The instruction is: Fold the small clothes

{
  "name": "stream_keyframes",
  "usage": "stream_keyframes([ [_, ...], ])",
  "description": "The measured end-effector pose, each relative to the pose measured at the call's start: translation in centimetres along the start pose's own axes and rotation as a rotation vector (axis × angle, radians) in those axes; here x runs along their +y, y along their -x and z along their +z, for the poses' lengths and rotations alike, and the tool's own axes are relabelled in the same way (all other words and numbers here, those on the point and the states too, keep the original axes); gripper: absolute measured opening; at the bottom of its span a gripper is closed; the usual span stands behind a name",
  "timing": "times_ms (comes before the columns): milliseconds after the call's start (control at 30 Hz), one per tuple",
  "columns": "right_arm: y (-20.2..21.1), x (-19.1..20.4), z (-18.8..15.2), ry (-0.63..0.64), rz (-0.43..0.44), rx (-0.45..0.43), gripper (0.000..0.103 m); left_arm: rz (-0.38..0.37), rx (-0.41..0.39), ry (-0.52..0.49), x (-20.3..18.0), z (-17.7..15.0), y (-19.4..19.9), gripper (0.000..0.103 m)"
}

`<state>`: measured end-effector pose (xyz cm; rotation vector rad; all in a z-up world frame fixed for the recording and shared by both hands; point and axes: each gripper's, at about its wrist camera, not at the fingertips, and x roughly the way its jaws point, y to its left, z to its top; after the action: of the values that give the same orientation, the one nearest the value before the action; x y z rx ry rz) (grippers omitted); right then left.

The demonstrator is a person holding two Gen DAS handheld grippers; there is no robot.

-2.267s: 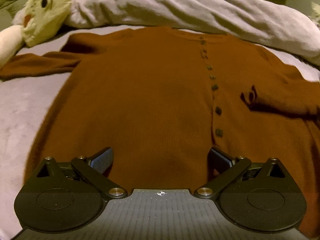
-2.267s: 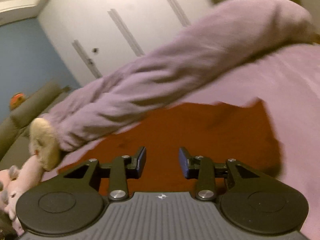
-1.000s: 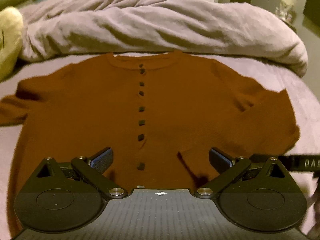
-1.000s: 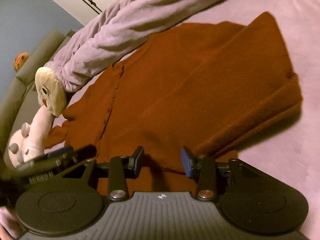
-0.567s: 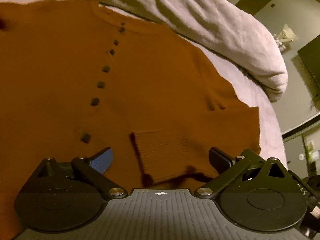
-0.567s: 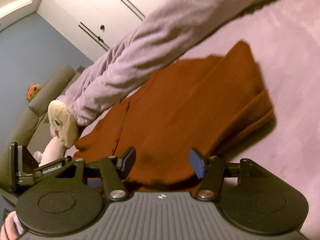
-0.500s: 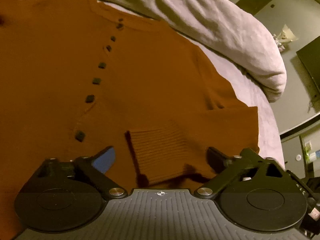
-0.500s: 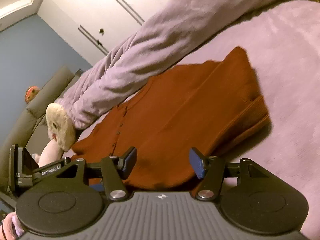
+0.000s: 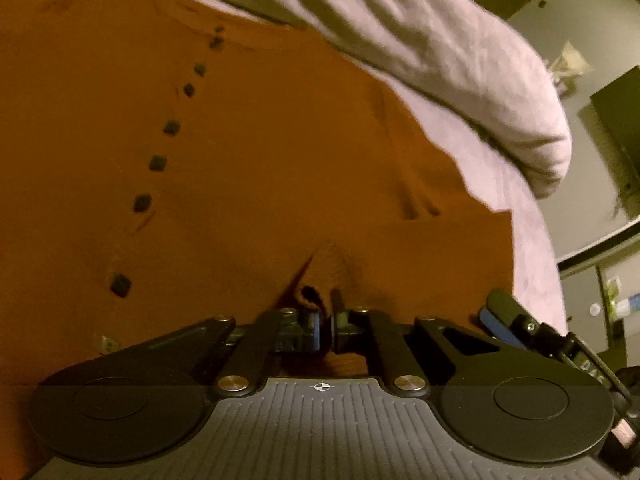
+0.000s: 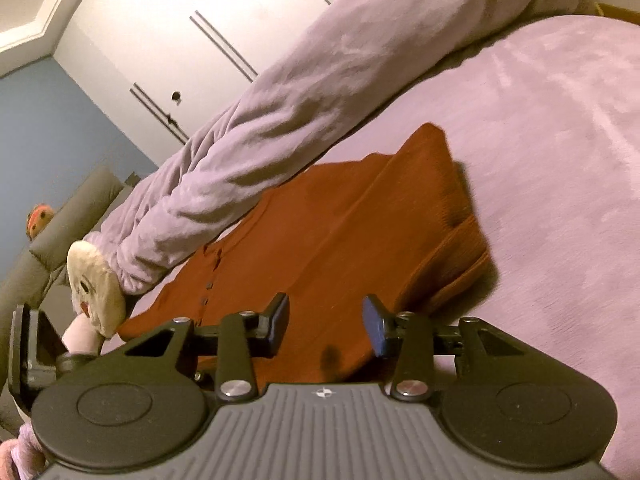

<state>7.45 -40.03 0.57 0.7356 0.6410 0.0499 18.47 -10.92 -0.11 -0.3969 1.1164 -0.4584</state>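
Observation:
A rust-brown buttoned cardigan [image 9: 248, 152] lies flat on the lilac bed; it also shows in the right wrist view [image 10: 320, 248]. Its right sleeve is folded across the body, with the ribbed cuff [image 9: 332, 268] near the hem. My left gripper [image 9: 326, 326] is shut on that cuff. My right gripper [image 10: 325, 322] is open and empty, just over the cardigan's hem at the folded side. The right gripper's fingers [image 9: 500, 312] show at the right edge of the left wrist view.
A rolled lilac duvet [image 10: 320, 104] lies along the far side of the cardigan. A cream plush toy [image 10: 94, 284] sits at the duvet's left end. Bare lilac bedcover [image 10: 560, 160] spreads to the right. White wardrobe doors [image 10: 200, 40] stand behind.
My left gripper has closed on the folded sleeve's cuff; it was open half a second ago. My right gripper stays open and has shifted little.

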Motion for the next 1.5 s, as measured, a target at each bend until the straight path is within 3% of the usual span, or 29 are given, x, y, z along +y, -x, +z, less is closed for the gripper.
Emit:
stream_keyframes([
  [167, 0.6, -1.1, 0.6, -0.042, 0.003, -0.047, 0.041, -0.012, -0.082, -0.053, -0.2, 1.5, 2.9, 0.006],
  [300, 1.0, -1.1, 0.7, -0.049, 0.027, -0.077, 0.041, 0.036, -0.142, -0.112, -0.2, 3.6, 5.3, 0.006],
  [400, 1.2, -0.8, 0.8, -0.040, 0.045, -0.090, 0.041, 0.157, -0.214, -0.167, 0.8, 5.4, 7.3, 0.006],
  [500, 1.0, -0.7, 0.7, -0.042, 0.051, -0.079, 0.041, 0.329, -0.308, -0.222, 2.1, 7.1, 9.2, 0.006],
  [600, 0.5, -0.5, 0.4, -0.073, 0.079, -0.050, 0.042, 0.401, -0.350, -0.200, 4.3, 8.3, 10.5, 0.006],
  [700, -0.3, 0.0, 0.2, -0.101, 0.105, -0.018, 0.042, 0.420, -0.357, -0.144, 6.6, 8.9, 10.9, 0.006],
  [933, -3.2, 1.9, 0.9, -0.172, 0.129, 0.021, 0.042, 0.389, -0.339, -0.113, 9.4, 9.4, 10.4, 0.006],
  [1067, -6.7, 2.2, 1.0, -0.279, 0.078, 0.069, 0.041, 0.356, -0.346, -0.100, 10.3, 10.0, 10.6, 0.006],
  [1167, -8.8, 2.9, 0.9, -0.292, 0.017, 0.074, 0.041, 0.345, -0.347, -0.099, 11.0, 10.7, 10.4, 0.006],
  [1233, -9.4, 2.8, 0.9, -0.327, -0.010, 0.050, 0.037, 0.339, -0.339, -0.102, 11.5, 10.9, 10.1, 0.006],
  [1367, -9.8, 3.0, 0.6, -0.287, -0.074, -0.002, 0.008, 0.334, -0.312, -0.089, 12.8, 11.0, 9.1, 0.006],
  [1500, -8.9, 4.7, -0.2, -0.093, -0.170, -0.088, 0.006, 0.320, -0.294, -0.086, 13.8, 11.4, 8.0, 0.006],
])
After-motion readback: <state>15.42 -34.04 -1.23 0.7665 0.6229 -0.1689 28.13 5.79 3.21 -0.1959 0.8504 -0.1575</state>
